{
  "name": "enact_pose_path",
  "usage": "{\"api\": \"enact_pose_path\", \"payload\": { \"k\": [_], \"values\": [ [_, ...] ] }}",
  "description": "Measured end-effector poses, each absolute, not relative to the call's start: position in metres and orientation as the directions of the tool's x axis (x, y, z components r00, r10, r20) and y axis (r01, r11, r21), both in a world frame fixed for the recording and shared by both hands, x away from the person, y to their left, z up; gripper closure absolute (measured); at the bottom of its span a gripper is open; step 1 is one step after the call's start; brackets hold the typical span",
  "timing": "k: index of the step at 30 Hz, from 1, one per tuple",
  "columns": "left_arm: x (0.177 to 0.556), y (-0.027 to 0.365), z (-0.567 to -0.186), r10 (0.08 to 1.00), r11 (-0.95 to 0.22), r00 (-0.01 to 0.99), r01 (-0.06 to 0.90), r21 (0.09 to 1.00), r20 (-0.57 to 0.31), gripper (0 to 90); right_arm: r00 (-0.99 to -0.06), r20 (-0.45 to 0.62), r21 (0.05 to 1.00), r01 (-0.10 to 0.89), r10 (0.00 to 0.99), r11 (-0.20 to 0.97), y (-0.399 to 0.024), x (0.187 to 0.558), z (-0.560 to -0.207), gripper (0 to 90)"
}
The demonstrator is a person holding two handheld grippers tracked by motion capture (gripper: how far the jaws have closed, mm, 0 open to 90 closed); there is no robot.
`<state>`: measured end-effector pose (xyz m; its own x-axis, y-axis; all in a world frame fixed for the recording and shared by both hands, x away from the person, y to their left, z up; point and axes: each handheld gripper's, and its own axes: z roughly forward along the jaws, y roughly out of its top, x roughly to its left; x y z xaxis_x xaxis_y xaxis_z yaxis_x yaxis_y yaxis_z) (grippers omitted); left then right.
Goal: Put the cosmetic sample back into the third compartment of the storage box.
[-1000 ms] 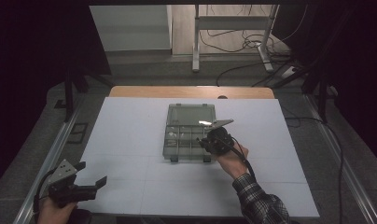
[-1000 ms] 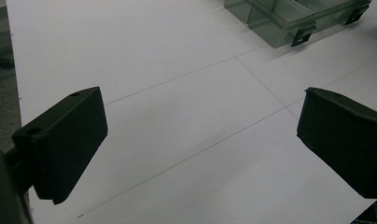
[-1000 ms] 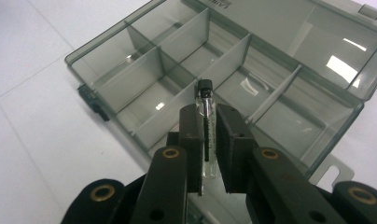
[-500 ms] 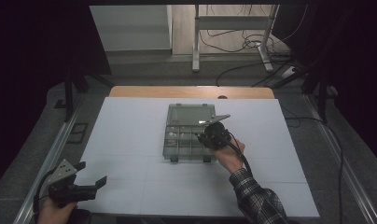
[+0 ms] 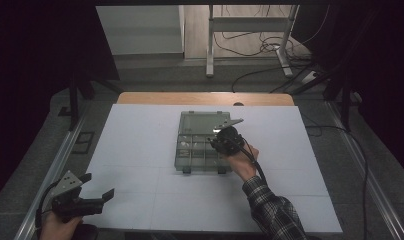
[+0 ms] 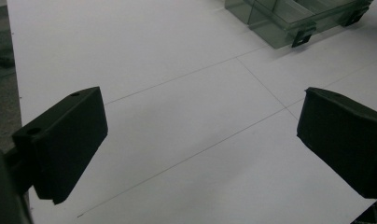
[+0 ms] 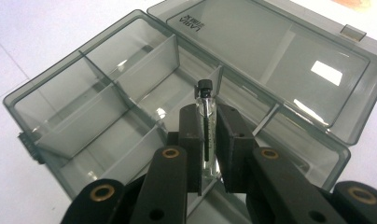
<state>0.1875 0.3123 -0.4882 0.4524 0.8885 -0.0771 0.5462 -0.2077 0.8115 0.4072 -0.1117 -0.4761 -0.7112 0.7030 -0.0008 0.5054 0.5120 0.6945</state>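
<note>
One vial (image 7: 205, 122) clamped in right hand-held gripper (image 7: 208, 140) | one compartment box (image 7: 107, 88) | left hand-held gripper (image 6: 200, 140) wide open, empty

Loads of bare tabletop, one box in the way

The white tabletop (image 5: 140, 150) lies bare along its whole left side and near edge. The only obstacle is the compartment box (image 5: 202, 145) mid-table, lid flat open behind it, upright dividers (image 7: 144, 60) splitting the inside into tight cells. The right gripper (image 5: 225, 140) hangs over its right end with a vial (image 7: 205, 126) between the fingers; the left gripper (image 5: 90, 192) sits spread wide, well apart from the box.
</note>
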Motion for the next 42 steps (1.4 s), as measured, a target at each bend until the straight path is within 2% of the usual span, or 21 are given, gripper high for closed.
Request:
{"api": "enact_pose_path", "payload": {
  "k": [16,29,42],
  "values": [
    [0.188,0.312,-0.488,0.888,-0.210,0.453,0.546,0.811,-0.075,2.1,-0.697,-0.015,0.700,0.505,0.717,0.505,-0.108,0.421,-0.486,80.0],
    [0.187,0.312,-0.488,0.887,-0.210,0.455,0.545,0.812,-0.076,2.1,-0.705,-0.013,0.695,0.503,0.709,0.513,-0.105,0.418,-0.486,59.9],
    [0.187,0.312,-0.488,0.886,-0.210,0.457,0.544,0.812,-0.077,2.1,-0.732,0.001,0.683,0.498,0.681,0.534,-0.103,0.412,-0.484,44.1]
  ]
}}
